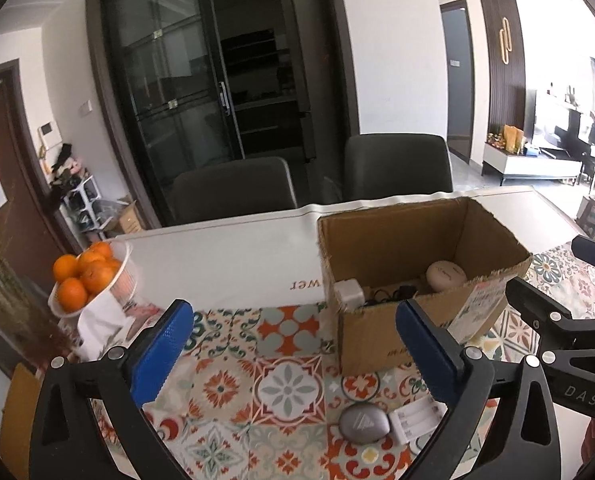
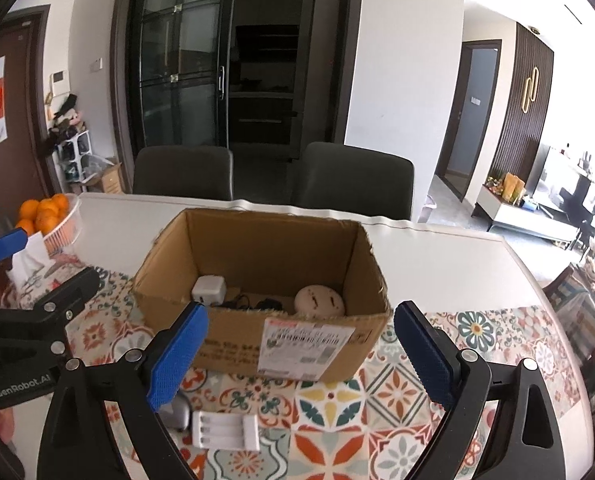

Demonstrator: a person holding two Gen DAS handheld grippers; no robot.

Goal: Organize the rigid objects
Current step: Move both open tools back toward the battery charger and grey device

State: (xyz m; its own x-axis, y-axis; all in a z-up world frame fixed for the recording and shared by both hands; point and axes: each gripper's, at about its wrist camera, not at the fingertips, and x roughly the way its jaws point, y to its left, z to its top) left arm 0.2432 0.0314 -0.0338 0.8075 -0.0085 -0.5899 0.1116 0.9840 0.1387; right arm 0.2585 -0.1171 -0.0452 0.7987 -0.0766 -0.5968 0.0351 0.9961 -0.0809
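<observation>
Left gripper (image 1: 293,336): jaws spread wide, nothing between the blue pads.
Right gripper (image 2: 297,344): jaws wide apart too, empty.
Cardboard box (image 2: 233,320): on the patterned tablecloth (image 2: 337,412), holding a white charger (image 2: 208,289), black cable and beige oval case (image 2: 320,300).
Grey case (image 1: 364,424): on the cloth, touching the white battery holder (image 2: 226,428), near the box.
Oranges (image 1: 83,276): in a white bowl, well left.

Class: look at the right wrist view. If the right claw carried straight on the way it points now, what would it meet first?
Most likely the near wall of the open brown cardboard box; the open right claw aims there, though depth is uncertain.
</observation>
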